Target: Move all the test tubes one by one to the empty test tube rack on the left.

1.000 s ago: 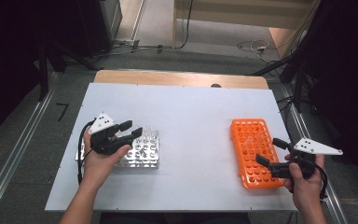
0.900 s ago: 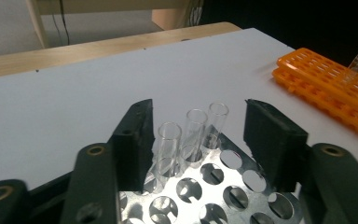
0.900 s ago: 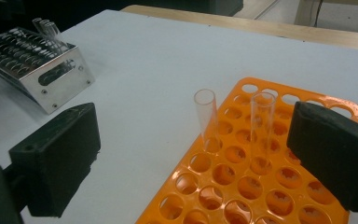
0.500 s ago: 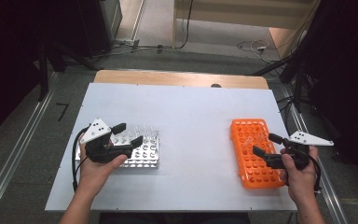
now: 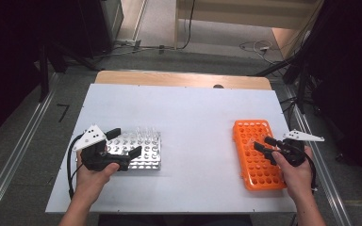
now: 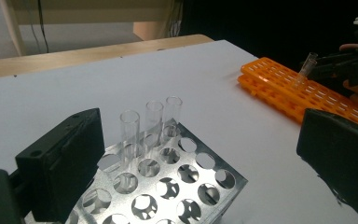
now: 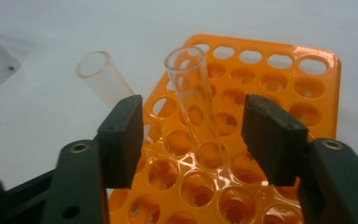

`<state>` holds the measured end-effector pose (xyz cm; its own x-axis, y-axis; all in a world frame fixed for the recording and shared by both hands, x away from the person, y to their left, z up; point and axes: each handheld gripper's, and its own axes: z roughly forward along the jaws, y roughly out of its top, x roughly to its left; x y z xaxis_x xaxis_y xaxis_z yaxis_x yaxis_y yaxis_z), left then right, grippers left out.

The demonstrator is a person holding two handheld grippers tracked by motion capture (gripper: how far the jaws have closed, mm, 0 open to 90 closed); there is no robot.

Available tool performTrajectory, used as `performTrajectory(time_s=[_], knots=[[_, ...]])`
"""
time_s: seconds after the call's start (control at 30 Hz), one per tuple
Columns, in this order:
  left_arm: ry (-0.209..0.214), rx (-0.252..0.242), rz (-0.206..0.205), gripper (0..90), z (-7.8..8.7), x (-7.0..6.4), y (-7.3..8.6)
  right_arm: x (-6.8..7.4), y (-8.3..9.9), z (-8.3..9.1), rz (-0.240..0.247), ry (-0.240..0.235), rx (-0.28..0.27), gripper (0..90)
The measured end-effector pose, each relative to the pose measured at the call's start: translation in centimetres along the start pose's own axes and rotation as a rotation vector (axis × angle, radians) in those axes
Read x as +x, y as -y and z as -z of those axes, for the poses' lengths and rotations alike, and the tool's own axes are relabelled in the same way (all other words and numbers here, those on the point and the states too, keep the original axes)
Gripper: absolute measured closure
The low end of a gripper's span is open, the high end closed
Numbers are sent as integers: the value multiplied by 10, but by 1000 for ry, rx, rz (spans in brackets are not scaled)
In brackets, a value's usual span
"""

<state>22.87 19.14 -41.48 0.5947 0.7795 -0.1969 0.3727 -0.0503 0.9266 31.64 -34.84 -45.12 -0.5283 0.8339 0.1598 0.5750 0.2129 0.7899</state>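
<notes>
1. The right gripper has its jaws spread, released around a clear tube leaning toward 11 o'clock in the orange rack.
2. Close squarely on the tube and lift straight along its axis.
3. The left gripper, also spread wide and empty, straddles the metal rack; it should steady that rack.

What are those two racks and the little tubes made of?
The left rack looks like bare sheet metal: silvery, dull shine, thin folded edges. The orange rack looks like moulded plastic: glossy, even colour. The tubes are clear and see-through, glass or hard plastic; I can't tell which.
</notes>
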Motion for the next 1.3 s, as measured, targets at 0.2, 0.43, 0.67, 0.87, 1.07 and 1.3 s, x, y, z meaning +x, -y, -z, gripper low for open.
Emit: performTrajectory(time_s=[0.2,0.43,0.67,0.87,1.07,1.3], knots=[[-6,10,0,0,-2,-2,1,0,1,-3,-1,22,28,498],[-5,13,-10,0,-2,-3,0,4,0,-9,26,77,77,538],[-4,9,-7,0,-1,-3,-1,9,0,-11,57,126,87,586],[0,14,-7,0,-2,-4,-1,12,1,-12,90,159,84,696],[2,14,-9,0,-3,-5,-1,13,2,-12,85,167,80,730],[1,11,-8,0,-2,-4,-1,12,3,-8,71,167,48,736]])
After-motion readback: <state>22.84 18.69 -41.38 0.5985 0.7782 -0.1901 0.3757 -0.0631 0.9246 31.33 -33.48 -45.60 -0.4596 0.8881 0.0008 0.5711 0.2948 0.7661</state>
